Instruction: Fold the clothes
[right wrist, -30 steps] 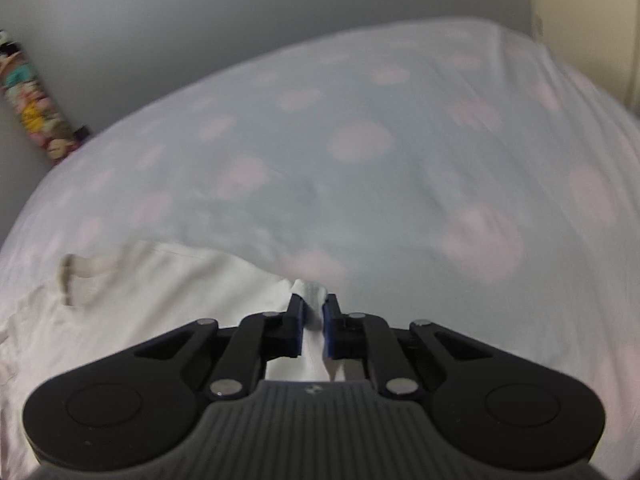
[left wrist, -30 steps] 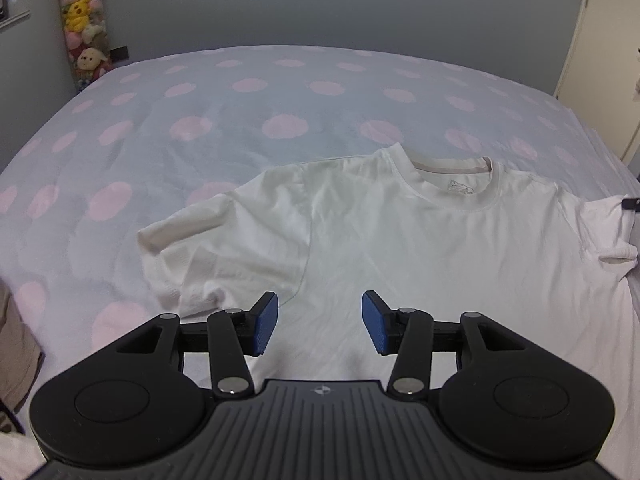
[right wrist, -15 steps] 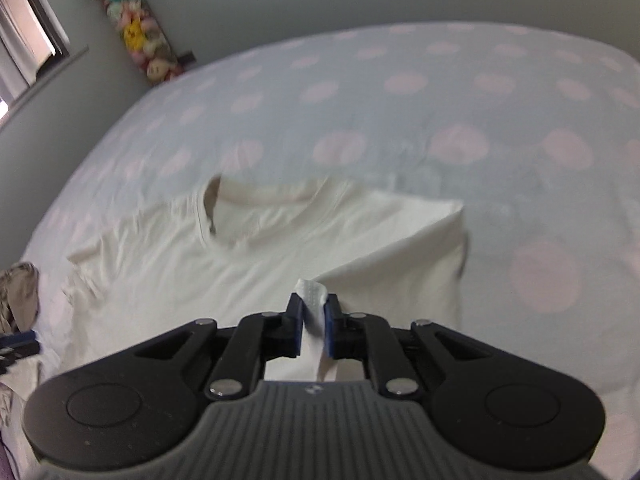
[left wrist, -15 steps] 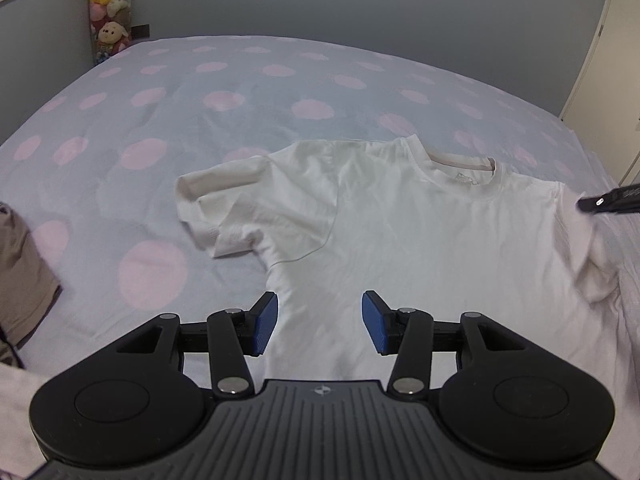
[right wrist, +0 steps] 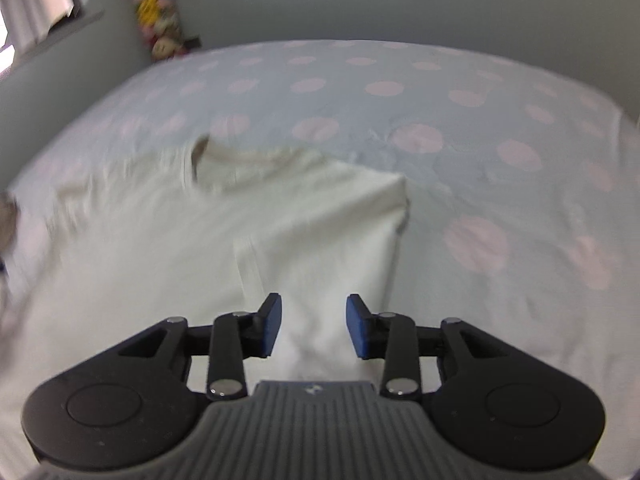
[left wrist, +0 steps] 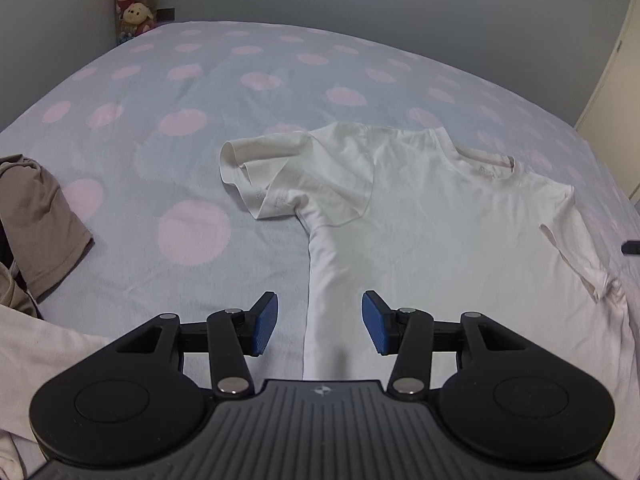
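Observation:
A white T-shirt (left wrist: pixel 440 216) lies on the bed, collar toward the far side. Its left sleeve (left wrist: pixel 264 176) is crumpled and spread outward. The right sleeve (right wrist: pixel 320 248) is folded inward over the body. My left gripper (left wrist: pixel 318 328) hovers open above the shirt's left side seam, nothing between its blue pads. My right gripper (right wrist: pixel 314 326) is open over the folded right sleeve, and white cloth lies under the gap between its pads. The right wrist view is blurred by motion.
The bed has a pale blue sheet (left wrist: pixel 192 128) with pink dots. A brown garment (left wrist: pixel 36 216) and a pale pink cloth (left wrist: pixel 48 360) lie at the near left. Stuffed toys (left wrist: pixel 134 4) hang in the far left corner. A cream door (left wrist: pixel 624 80) stands at the right.
My right gripper carried the right sleeve inward over the shirt, then opened and let it go. My left gripper stayed open and drifted left, toward the shirt's left side seam.

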A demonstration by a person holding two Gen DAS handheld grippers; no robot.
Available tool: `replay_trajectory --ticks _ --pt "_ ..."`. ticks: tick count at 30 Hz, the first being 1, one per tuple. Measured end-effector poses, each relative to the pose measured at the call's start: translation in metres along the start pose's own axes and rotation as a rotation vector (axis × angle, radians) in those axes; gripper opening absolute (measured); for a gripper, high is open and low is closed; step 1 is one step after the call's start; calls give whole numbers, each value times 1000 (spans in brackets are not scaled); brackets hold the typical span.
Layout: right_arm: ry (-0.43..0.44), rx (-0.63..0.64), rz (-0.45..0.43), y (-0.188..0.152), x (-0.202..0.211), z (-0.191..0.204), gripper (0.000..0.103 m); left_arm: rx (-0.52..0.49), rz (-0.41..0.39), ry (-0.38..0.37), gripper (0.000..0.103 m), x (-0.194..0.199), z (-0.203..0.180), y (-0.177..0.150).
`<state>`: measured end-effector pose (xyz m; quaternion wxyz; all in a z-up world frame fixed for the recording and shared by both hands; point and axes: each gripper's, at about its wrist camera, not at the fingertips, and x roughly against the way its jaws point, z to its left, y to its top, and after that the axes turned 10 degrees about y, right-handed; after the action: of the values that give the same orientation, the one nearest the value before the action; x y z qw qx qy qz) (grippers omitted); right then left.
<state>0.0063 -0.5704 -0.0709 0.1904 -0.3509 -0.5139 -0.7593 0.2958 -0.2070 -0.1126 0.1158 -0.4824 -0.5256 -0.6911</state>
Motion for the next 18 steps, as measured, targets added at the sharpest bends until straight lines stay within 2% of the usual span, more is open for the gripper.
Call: replay_trajectory --ticks 7,10,12,14,15,16,17,18 --pt "-119 175 81 -55 -10 7 40 -12 -1 1 45 12 -7 -3" --pt "-159 224 80 -65 -20 10 40 -29 -2 0 46 17 -12 -3" --pt "-179 213 68 -65 -24 6 40 -47 -5 1 46 20 -16 -2" --pt "-201 189 68 -65 -28 0 36 -68 -13 -1 46 24 -20 -2" --pt "-211 176 68 -65 -30 -3 28 -78 -18 -2 47 26 -23 -1" --pt "-222 164 68 -64 -32 -6 12 -88 -22 -3 47 28 -25 -1" --pt "-233 151 68 -64 -33 -9 8 -98 -26 -3 47 30 -27 0" --pt "-242 119 61 -66 -31 -15 8 -108 -30 -4 47 31 -29 0"
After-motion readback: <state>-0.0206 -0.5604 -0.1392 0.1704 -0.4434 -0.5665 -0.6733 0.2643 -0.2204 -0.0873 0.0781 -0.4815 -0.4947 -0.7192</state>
